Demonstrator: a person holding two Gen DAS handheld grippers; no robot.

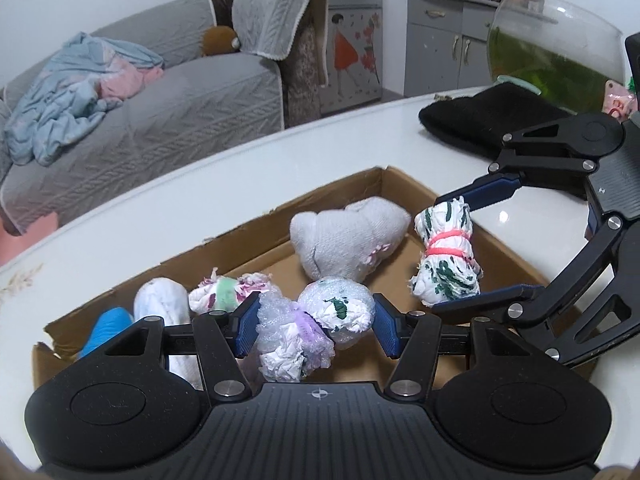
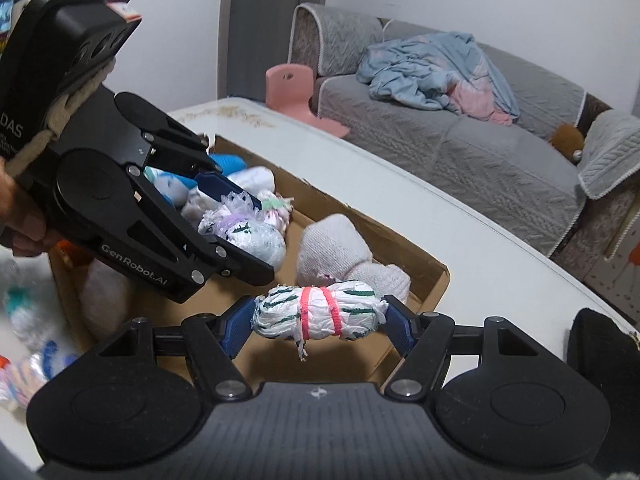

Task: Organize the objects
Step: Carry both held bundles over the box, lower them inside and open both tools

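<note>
The pink-banded plastic-bag bundle (image 2: 318, 312) hangs crosswise, its long axis running pad to pad in the right gripper (image 2: 318, 320), clamped at both ends above the cardboard box (image 2: 434, 280) near its corner. Beside it the left gripper (image 1: 316, 326) pinches the purple-tied bag bundle (image 1: 314, 324), low over the rolled socks (image 1: 348, 236). Both need only drop straight down, I'd say.

Room: white walls. Grey quilted sofa (image 1: 168, 92) behind white bench (image 1: 240, 184), rumpled blue-pink blanket (image 1: 76, 88) on seat. Grey cabinet (image 1: 444, 48) at right, glass fishbowl (image 1: 556, 52) with green water. Pink stool (image 2: 296, 92) on the floor.
</note>
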